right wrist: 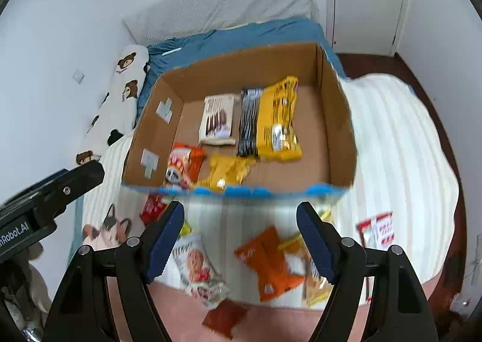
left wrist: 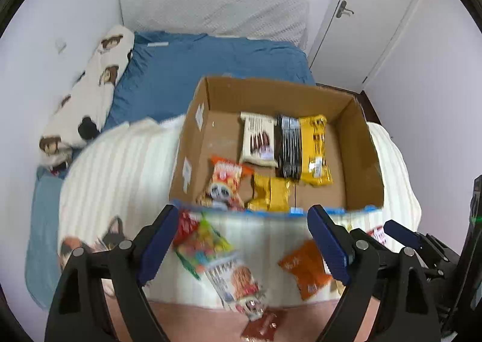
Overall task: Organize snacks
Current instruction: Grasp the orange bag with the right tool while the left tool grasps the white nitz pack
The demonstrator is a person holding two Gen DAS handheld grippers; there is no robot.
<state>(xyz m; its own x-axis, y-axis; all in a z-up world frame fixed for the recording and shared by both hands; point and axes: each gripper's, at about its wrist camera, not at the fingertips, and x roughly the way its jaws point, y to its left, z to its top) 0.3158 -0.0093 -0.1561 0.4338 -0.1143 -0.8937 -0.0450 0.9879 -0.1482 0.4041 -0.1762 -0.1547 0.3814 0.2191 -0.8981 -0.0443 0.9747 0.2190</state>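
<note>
An open cardboard box (left wrist: 361, 137) (right wrist: 337, 119) sits on a white striped blanket (left wrist: 120, 167) (right wrist: 391, 137). Inside lie a white cookie pack (left wrist: 259, 140), a black pack (left wrist: 289, 146), a yellow pack (left wrist: 316, 149) (right wrist: 280, 119), a small gold bag (left wrist: 271, 194) and an orange panda bag (left wrist: 226, 182). Loose snacks lie in front of the box: a colourful candy bag (left wrist: 205, 239), a biscuit pack (left wrist: 238, 278) (right wrist: 195, 263), an orange bag (left wrist: 307, 266) (right wrist: 268, 260), a red-white pack (right wrist: 379, 230) and a brown packet (right wrist: 224, 318). My left gripper (left wrist: 244, 242) and right gripper (right wrist: 241, 239) are open and empty above the loose snacks.
The blanket lies on a bed with a blue sheet (left wrist: 211, 62). A bear-print pillow (left wrist: 90, 92) lies along the left wall. A white door (left wrist: 370, 10) stands at the back right. The right gripper shows at the right of the left wrist view (left wrist: 415, 239).
</note>
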